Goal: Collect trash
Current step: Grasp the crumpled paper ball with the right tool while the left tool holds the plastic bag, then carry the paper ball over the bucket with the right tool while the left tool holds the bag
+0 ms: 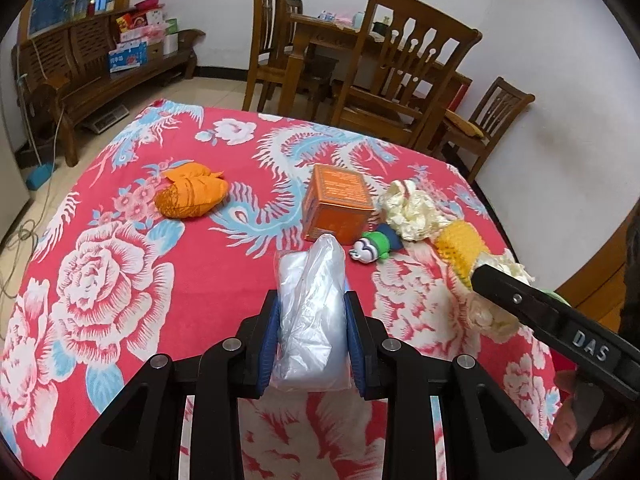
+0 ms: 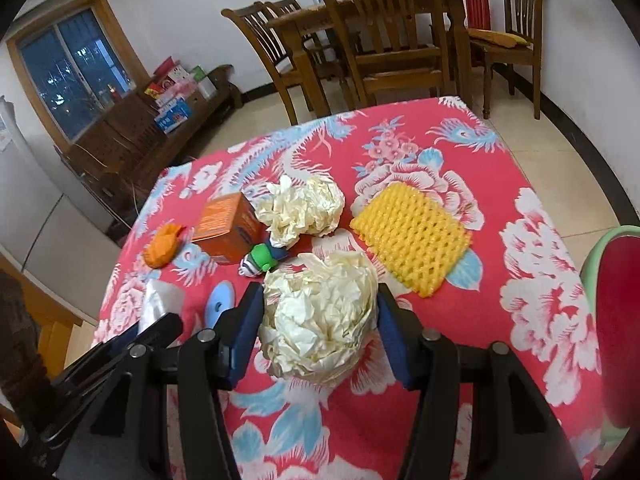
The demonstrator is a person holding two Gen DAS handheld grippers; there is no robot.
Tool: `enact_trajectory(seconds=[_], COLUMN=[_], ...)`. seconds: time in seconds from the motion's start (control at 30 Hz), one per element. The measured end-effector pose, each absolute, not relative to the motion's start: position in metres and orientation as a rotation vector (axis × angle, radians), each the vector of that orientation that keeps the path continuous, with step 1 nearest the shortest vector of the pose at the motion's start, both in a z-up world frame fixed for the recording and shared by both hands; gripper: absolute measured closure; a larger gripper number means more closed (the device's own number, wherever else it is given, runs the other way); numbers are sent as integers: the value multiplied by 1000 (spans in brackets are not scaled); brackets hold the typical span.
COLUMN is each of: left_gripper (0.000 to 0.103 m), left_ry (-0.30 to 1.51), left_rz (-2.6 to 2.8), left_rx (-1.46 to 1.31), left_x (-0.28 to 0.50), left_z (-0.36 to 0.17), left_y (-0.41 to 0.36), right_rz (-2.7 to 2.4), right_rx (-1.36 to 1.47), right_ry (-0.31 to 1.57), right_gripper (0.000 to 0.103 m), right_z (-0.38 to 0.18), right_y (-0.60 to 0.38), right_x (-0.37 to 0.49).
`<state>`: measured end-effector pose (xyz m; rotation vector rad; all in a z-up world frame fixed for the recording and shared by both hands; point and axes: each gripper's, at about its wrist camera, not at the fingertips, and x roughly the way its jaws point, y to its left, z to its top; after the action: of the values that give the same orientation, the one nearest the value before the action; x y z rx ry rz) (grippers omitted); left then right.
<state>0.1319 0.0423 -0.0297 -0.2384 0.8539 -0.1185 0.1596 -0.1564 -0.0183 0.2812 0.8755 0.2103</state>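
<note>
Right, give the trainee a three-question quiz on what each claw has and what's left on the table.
1. True or false: the left claw is clamped on a crumpled paper ball.
2. What does the right claw hold?
A. yellow foam net
B. crumpled paper ball
C. orange box
3. Fill in: the green toy figure lies beside the orange ____.

Key:
1. False; it grips a clear plastic bag.
2. B; the near paper ball sits between its pads. The foam net and a second paper ball lie free on the tablecloth.
3. Box.
</note>
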Motion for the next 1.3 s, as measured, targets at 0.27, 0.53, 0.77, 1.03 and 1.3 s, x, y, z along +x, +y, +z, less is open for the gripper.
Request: enact_trajectory(seconds=[0.27,0.53,0.77,1.03,1.3], left_gripper=[72,72,72,72,72], left_ry=[843,868,896,880,872], left_rz=[-162,-233,-310,-381,-452], left_rx=[-228,-213,-187,-151,-119], left_x=[117,105,102,100,101], left_z=[-18,-17,-17,-6,3], left_y=[25,-2,-35,-74,-116], right_rz=[211,173,85,-16,-116], right_rx=[300,315,350,415,473], right_ry=[839,803,779,709,668], right_gripper=[45,45,45,44,44], right_z=[-4,7,7,16,18], right_y=[-177,-206,-244,-294,-342], right_x=[126,89,61,31,9])
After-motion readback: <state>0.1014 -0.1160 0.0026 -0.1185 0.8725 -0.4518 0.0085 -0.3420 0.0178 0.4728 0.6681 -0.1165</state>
